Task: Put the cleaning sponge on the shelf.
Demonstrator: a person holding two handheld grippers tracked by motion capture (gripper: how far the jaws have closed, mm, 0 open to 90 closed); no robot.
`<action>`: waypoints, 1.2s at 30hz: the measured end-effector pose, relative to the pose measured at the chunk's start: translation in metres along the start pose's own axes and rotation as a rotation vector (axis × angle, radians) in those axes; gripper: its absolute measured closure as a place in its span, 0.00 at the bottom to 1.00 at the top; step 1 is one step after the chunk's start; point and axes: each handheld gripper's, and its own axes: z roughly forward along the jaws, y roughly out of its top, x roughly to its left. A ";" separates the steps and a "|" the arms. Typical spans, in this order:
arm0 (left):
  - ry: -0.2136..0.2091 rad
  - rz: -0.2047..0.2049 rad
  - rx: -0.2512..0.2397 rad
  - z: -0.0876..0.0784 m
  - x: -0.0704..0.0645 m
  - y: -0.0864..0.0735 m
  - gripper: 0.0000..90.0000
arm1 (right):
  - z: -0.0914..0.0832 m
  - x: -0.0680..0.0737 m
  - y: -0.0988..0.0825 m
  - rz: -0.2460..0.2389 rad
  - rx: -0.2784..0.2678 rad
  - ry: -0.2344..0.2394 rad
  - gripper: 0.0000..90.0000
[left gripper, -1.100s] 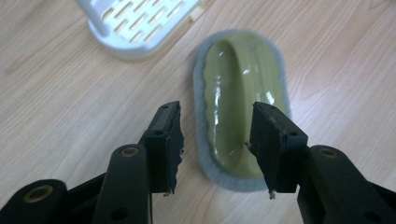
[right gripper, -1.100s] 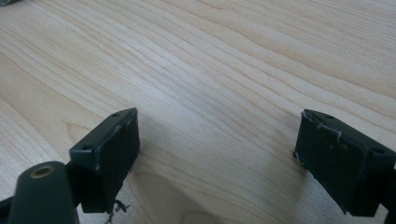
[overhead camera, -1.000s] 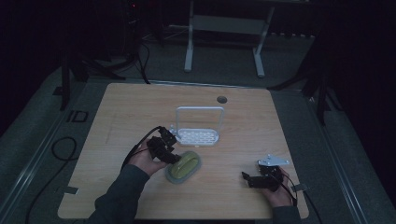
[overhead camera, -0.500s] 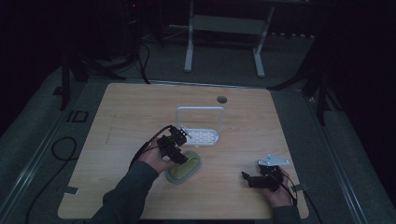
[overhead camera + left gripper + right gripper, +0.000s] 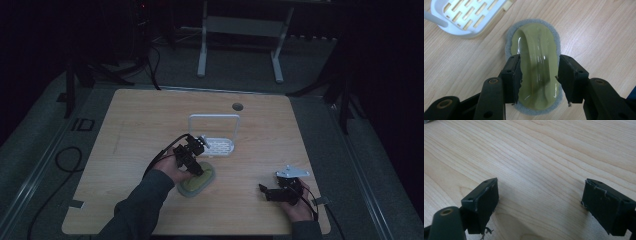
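Open claw [image 5: 538, 77] straddling green scrubber [image 5: 536, 62], perhaps touching, white basket [image 5: 466, 17] beside

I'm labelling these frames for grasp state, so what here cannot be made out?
- Left tool: jaws straddle the green scrubber in the left gripper view; contact is unclear.
- Scrubber's near end: hidden by the jaws there; hidden by the hand in the high view.
- White basket: cut off by the top edge.
- Right tool: small and dark in the high view.

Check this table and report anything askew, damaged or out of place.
Nothing is spilled or knocked over. The only wear is on the left gripper: the pad of one jaw is chipped along its inner edge beside the green scrubber. The white rack stands upright.
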 end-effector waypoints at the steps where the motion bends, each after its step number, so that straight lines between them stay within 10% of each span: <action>1: 0.000 0.001 0.005 0.000 0.000 0.001 0.60 | 0.000 0.000 0.000 0.000 0.000 0.000 0.15; 36: -0.013 0.011 0.183 0.027 0.003 0.019 0.70 | 0.000 0.000 0.000 -0.001 0.000 0.000 0.15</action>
